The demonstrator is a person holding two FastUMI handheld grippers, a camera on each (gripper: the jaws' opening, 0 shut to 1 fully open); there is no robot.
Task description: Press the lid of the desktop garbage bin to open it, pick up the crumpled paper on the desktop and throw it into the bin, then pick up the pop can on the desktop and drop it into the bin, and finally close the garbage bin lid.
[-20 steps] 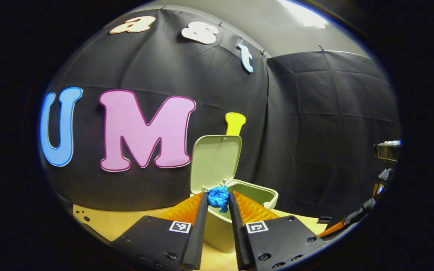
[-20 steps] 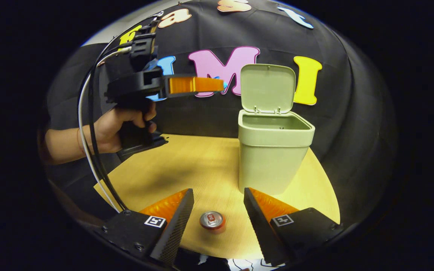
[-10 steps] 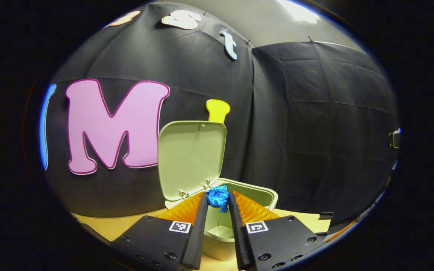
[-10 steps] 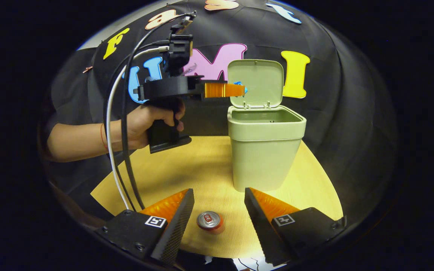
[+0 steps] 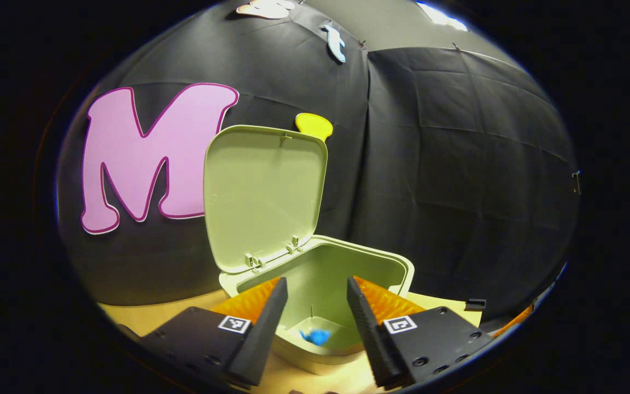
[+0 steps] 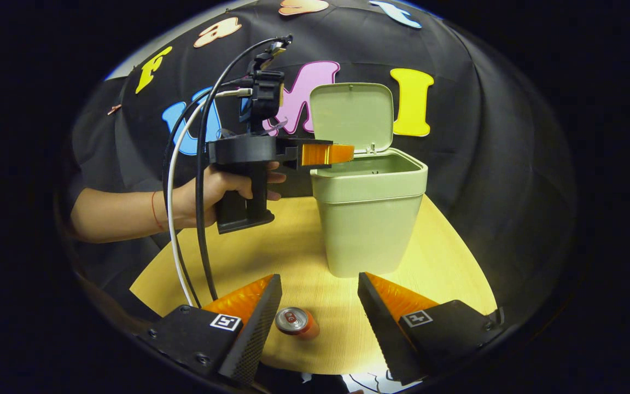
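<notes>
Jaws apart on left gripper (image 5: pixel 316 287) — crumpled paper (image 5: pixel 315 336) inside bin (image 5: pixel 386 259).

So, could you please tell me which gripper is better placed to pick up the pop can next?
The right gripper: it is open with the red pop can on the wooden table between its fingers. The left gripper is open above the green plastic bin.

The garbage bin (image 6: pixel 368 219) and its raised lid (image 5: pixel 263 197) are pale green. The crumpled paper (image 5: pixel 315 336) inside is bright blue. The pop can (image 6: pixel 296 323) is orange-red with a silver top. The desk (image 6: pixel 293 257) is light yellow wood grain. A white cable (image 6: pixel 175 219) runs beside a black one.
</notes>
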